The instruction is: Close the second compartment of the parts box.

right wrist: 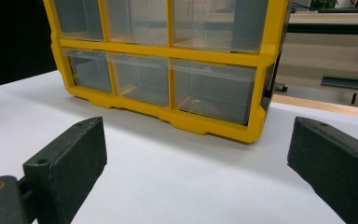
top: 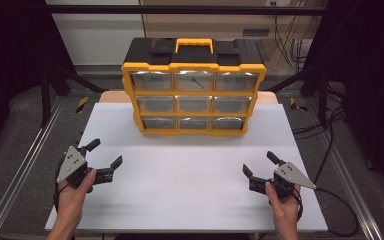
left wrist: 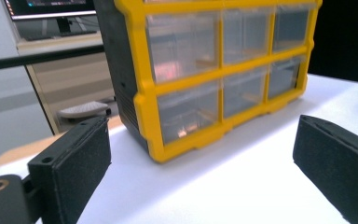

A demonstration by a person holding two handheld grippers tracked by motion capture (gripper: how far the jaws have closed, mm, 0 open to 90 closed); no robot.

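Note:
A yellow and black drawer cabinet (top: 193, 92) with clear plastic drawers stands upright at the back middle of the white table (top: 180, 175). A small dark part lies in its top middle drawer (top: 196, 81). All drawers look pushed in. My left gripper (top: 105, 152) rests near the front left, held by a hand, jaws wide apart and empty. My right gripper (top: 260, 165) sits near the front right, also open and empty. Both point toward the cabinet (left wrist: 214, 74), which stands ahead of the jaws in the right gripper view too (right wrist: 168, 65).
Metal rails (top: 25, 165) run along both sides of the table. Cables (top: 330, 195) trail on the floor at the right. A wooden board edge (top: 111, 96) shows behind the table beside the cabinet. White tabletop lies between the grippers and the cabinet.

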